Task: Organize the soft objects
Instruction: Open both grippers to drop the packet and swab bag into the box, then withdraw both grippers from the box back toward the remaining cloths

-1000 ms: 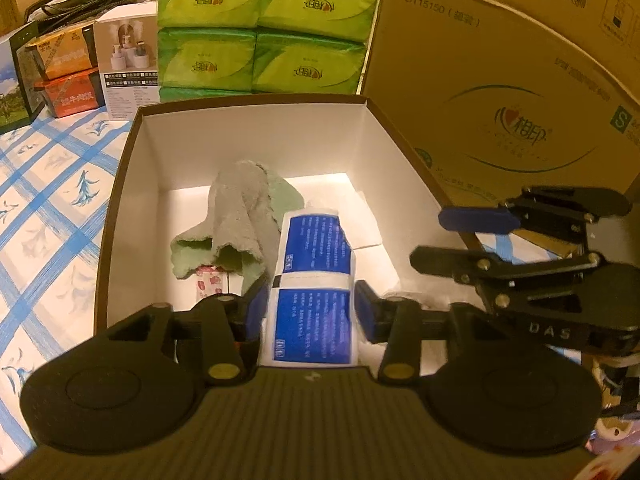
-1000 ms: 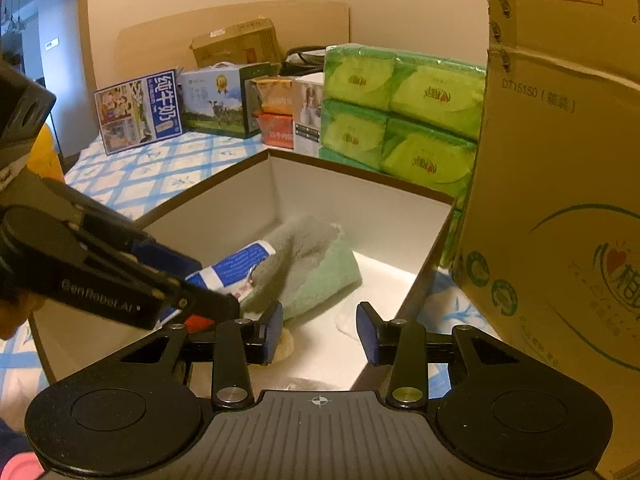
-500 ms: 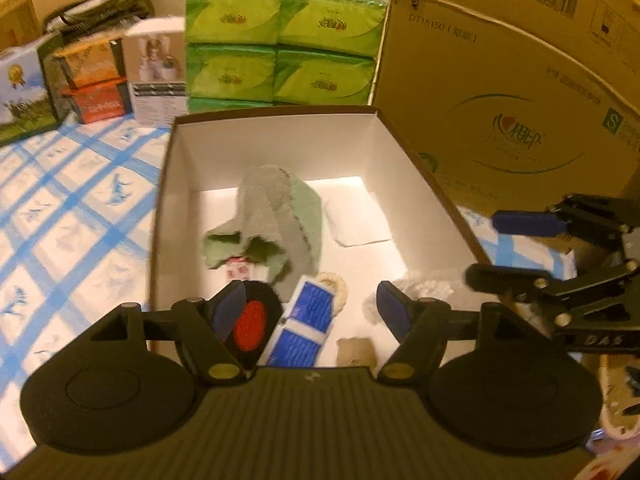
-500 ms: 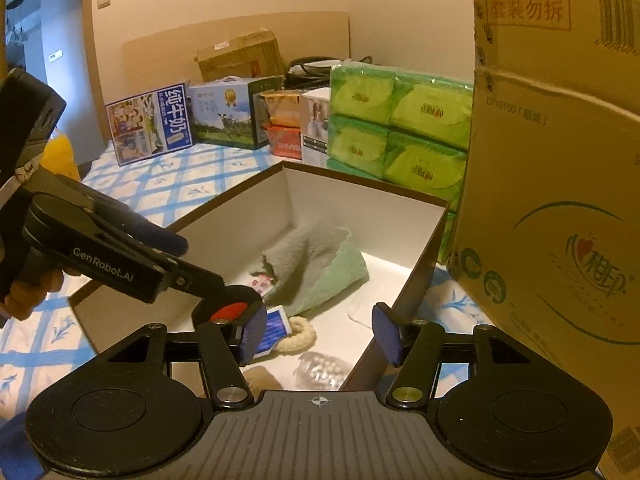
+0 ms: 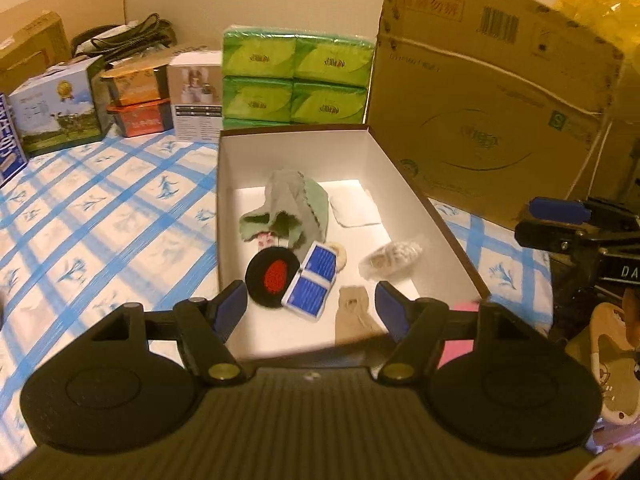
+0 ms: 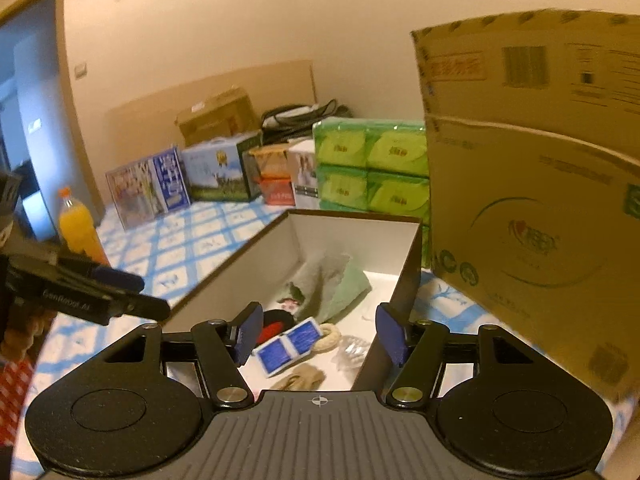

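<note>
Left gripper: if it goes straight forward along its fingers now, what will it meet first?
Probably the blue tissue packet on the floor of the white box, beside the black and red crocheted disc. The left gripper is open and empty; depth is uncertain.

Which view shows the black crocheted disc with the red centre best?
The left wrist view: the black crocheted disc with the red centre lies nearly whole in the white-lined box. In the right wrist view the disc is mostly hidden behind a blue gripper pad.

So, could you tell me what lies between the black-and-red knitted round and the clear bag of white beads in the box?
The blue tissue packet and a pale ring behind it, seen in the left wrist view.
</note>
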Action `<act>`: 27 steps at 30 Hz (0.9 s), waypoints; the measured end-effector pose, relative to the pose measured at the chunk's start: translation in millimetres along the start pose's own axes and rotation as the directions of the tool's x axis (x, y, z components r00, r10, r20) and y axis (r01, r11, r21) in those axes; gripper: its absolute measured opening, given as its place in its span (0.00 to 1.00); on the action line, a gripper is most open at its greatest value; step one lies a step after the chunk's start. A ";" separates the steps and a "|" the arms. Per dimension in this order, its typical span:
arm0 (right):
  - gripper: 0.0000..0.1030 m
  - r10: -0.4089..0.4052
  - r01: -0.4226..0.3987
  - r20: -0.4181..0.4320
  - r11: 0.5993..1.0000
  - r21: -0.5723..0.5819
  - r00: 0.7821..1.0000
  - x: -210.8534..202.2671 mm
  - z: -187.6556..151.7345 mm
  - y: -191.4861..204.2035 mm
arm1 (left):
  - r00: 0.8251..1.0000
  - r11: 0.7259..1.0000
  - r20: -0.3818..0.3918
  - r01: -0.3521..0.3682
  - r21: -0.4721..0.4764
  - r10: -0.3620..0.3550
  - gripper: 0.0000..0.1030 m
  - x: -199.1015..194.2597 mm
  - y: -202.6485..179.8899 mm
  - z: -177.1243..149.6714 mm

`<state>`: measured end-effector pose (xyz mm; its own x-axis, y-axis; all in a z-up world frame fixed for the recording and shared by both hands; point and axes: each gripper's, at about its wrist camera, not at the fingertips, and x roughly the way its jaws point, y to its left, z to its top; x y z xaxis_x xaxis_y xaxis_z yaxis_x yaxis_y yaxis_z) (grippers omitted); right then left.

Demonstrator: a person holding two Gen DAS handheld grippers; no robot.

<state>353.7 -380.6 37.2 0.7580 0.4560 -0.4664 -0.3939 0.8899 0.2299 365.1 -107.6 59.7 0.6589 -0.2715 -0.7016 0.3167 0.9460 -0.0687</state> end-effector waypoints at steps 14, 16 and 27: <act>0.66 -0.043 0.034 0.043 0.984 0.177 0.998 -97.0 -41.9 75.1 | 0.999 0.995 0.033 0.028 -0.092 -0.025 0.66 -113.1 13.1 -78.3; 0.67 -0.043 0.036 0.034 0.980 0.195 0.999 -105.3 -49.7 86.8 | 0.999 0.993 0.032 0.030 -0.112 -0.026 0.66 -124.3 16.0 -89.5; 0.71 -0.024 0.036 -0.056 0.973 0.229 0.998 -124.0 -101.3 145.5 | 1.000 0.990 0.004 0.014 -0.140 -0.014 0.66 -160.4 17.1 -142.1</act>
<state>149.6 -308.6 42.0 0.7366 0.4334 -0.5192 -0.2365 0.8843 0.4027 167.8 -22.8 70.3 0.6572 -0.2855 -0.6975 0.2275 0.9575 -0.1776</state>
